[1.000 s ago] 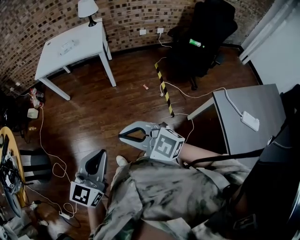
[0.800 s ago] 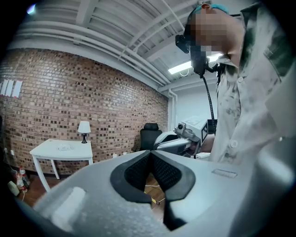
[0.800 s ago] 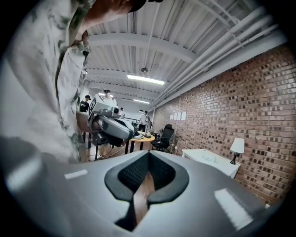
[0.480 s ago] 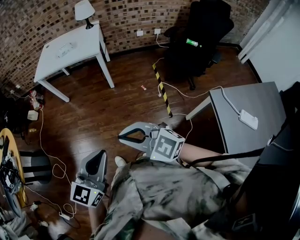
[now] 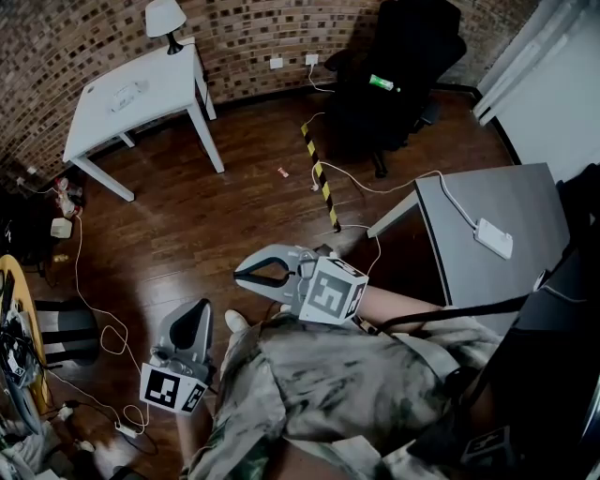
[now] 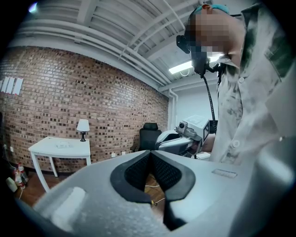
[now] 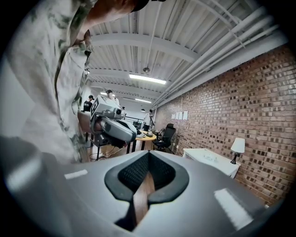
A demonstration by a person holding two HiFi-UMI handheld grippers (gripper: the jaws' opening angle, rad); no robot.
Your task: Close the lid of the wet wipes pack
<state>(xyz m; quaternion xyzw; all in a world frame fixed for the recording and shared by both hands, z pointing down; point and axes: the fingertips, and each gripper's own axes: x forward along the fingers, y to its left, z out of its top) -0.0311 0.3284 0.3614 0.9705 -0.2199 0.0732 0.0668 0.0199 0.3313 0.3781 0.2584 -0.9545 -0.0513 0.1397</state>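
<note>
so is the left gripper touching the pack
Apart. Head view: the left gripper is by the person's waist, the pack on the white table across the floor.

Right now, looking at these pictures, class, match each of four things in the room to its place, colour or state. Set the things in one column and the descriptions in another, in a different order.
Things
1. lamp
2. office chair
3. striped tape
4. left tool

Descriptions
A. all black
B. standing on the white table
C. shut, with nothing in it
D. lying flat on the wooden floor

Pairs: 1-B, 2-A, 3-D, 4-C
</note>
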